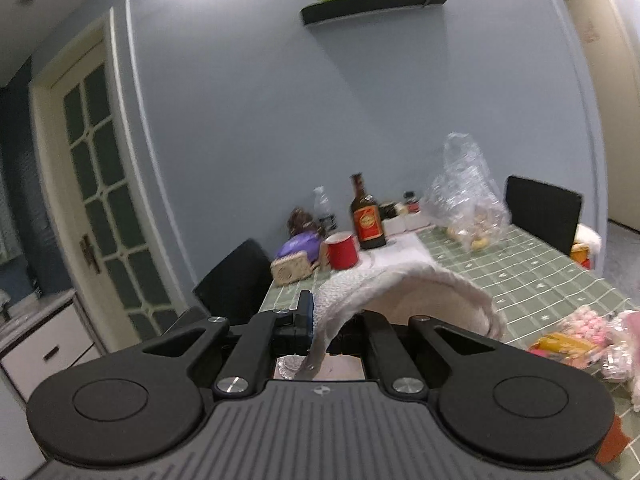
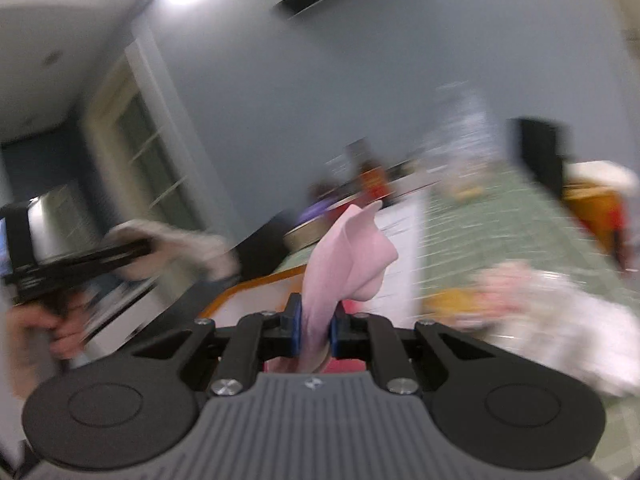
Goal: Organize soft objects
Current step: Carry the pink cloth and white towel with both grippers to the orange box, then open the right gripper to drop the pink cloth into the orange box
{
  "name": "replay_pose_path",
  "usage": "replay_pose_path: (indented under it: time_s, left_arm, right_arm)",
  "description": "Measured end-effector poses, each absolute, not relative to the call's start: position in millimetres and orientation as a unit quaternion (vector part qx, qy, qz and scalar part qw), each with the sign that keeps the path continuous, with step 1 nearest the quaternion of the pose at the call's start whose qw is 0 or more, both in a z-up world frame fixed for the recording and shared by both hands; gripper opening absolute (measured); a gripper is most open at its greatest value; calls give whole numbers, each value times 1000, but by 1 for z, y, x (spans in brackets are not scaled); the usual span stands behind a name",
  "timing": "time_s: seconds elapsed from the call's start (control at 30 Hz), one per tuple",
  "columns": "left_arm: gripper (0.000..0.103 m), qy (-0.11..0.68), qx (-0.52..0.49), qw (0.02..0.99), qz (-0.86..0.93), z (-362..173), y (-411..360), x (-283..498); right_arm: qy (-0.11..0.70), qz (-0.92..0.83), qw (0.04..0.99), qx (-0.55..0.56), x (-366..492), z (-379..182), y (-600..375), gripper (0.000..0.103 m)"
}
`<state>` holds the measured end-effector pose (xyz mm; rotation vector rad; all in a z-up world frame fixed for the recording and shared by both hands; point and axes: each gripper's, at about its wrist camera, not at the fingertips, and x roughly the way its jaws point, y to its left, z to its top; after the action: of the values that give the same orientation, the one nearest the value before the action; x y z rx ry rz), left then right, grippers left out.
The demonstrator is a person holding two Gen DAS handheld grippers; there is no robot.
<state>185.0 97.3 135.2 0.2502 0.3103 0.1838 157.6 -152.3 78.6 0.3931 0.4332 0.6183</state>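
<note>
A: The left tool [image 1: 316, 320] is pinched tight on the rim of a soft white knitted basket [image 1: 400, 292], which hangs in the air in front of it, above the near edge of the tabletop [image 1: 520, 264]. The right tool [image 2: 315, 330] is pressed together on a pale pink cloth [image 2: 352, 256], which stands up between its blue pads and flops over at the top.

B: Where is the left tool in the right wrist view?

A: At the far left, held by a hand [image 2: 44, 328], with the pale basket blurred at its tip. That view is heavily smeared, so I judge rather than see that the two are well apart.

B: What could go wrong from here?

A: The basket is held by one edge only, so it may sag or fold shut, and the cloth could miss its mouth. The cloth is gripped low, so its loose top may catch on the rim and drag the basket out of the pinch.

B: And the containers?

A: The basket's pale inside appears empty. Behind it stand a red mug [image 1: 341, 250], contents hidden, a brown bottle [image 1: 366, 216] with a red label, and a clear plastic bag [image 1: 468, 196] holding pale round things. Wrapped pink and yellow packets [image 1: 576, 332] lie at the right.
</note>
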Motion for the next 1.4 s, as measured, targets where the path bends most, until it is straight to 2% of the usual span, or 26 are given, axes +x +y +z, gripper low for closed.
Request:
replay_pose_path:
  time_s: [0.2,0.43,0.57,0.73,0.77,0.83,0.87,0.9,1.1,1.4]
  left_arm:
    - [6,209,146,952,170,121,112,207]
    - [6,262,180,933,171,100,111,226]
    - [8,273,189,931,154,96,105,228]
    - [21,268,215,924,167,93,97,232]
    - [28,270,216,923,168,92,96,232]
    - [44,268,223,922,169,92,94,234]
    - [61,257,230,923,173,92,93,232]
    - [72,245,235,924,177,93,91,231]
    - [88,199,199,948,146,107,97,218]
    - [88,167,154,956,186,122,110,213]
  right_arm:
    - [265,380,875,139,216,87,-70,12]
    - [311,432,838,119,254,50,-15,11]
    - [307,434,839,120,254,29,-10,11]
    - [305,433,839,122,251,14,-11,11]
    - [307,430,840,121,252,12,-10,9]
    - [300,428,845,117,252,14,-9,11]
    - [300,429,844,115,250,14,-8,11]
    - [300,431,843,114,249,14,-8,11]
    - [294,426,850,101,249,13,-4,11]
    - [280,411,863,86,240,13,-1,13]
